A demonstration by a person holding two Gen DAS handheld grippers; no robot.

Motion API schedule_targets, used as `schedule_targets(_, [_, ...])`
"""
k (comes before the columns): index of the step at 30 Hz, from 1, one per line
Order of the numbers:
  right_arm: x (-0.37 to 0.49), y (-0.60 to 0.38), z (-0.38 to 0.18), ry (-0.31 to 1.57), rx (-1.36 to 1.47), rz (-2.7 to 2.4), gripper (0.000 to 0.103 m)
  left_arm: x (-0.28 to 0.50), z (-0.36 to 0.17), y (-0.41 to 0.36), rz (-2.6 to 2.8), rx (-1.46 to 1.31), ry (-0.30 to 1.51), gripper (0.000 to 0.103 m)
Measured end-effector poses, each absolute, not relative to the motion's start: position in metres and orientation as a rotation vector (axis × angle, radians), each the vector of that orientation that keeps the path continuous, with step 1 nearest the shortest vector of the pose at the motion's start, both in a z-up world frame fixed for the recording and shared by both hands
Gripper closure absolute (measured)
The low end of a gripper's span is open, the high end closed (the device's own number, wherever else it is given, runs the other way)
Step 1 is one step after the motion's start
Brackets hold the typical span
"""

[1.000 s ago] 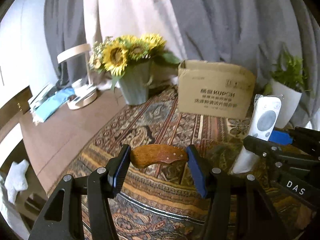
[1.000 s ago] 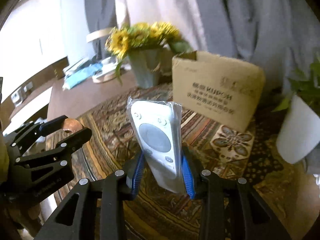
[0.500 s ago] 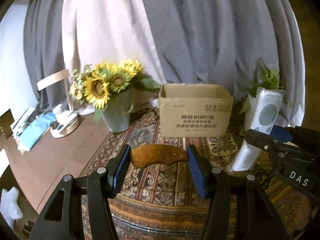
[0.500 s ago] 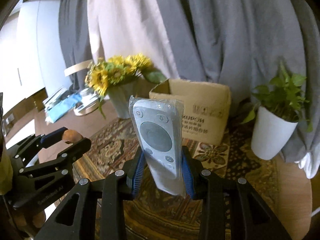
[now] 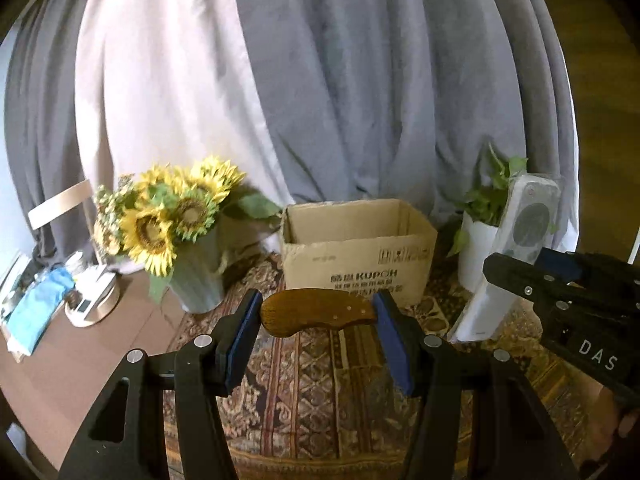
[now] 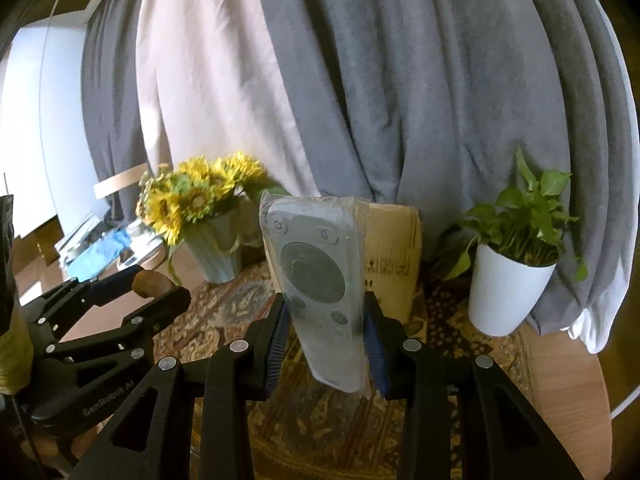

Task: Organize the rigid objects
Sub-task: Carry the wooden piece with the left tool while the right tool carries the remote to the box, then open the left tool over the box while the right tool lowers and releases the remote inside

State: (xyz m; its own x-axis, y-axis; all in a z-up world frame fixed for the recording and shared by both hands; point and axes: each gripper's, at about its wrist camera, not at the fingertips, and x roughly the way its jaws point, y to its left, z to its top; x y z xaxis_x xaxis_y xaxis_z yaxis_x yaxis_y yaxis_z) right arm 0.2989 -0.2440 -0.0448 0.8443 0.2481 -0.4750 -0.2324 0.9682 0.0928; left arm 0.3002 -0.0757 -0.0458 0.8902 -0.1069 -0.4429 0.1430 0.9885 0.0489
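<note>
Fingers of the left gripper (image 5: 316,320) clamp a crosswise wooden handle (image 5: 318,312); right gripper (image 6: 324,332) fingers pinch an upright remote (image 6: 318,280).

left gripper (image 5: 316,320): matte black frame, blue pads, silver screw heads, "GenRobot.AI" lettering | right gripper (image 6: 325,322): same black build, blue ribbed pads, white "DAS" marking | skin at far right edge

The cardboard box (image 5: 358,254) stands between the sunflower vase (image 5: 198,276) and potted plant (image 5: 478,248).
</note>
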Motion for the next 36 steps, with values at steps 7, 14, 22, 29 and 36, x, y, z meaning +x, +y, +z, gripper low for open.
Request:
schedule_targets(7, [0.322, -0.239, -0.032, 0.476, 0.056, 0.23, 0.066, 0.334, -0.029, -0.072, -0.188, 0.083, 0.437, 0.047])
schedule_targets(14, [0.354, -0.236, -0.018, 0.44, 0.05, 0.216, 0.066, 0.372, -0.015, -0.069, -0.206, 0.098, 0.42, 0.047])
schedule_targets(22, [0.402, -0.238, -0.002, 0.422, 0.038, 0.212, 0.066, 0.416, 0.006, -0.07, -0.222, 0.113, 0.391, 0.047])
schedule_targets(29, [0.445, -0.241, 0.007, 0.42, 0.029, 0.236, 0.066, 0.464, 0.016, -0.077, -0.238, 0.107, 0.386, 0.047])
schedule_targets(36, [0.489, -0.245, 0.001, 0.45, -0.002, 0.244, 0.066, 0.506, 0.007, -0.086, -0.249, 0.108, 0.432, 0.047])
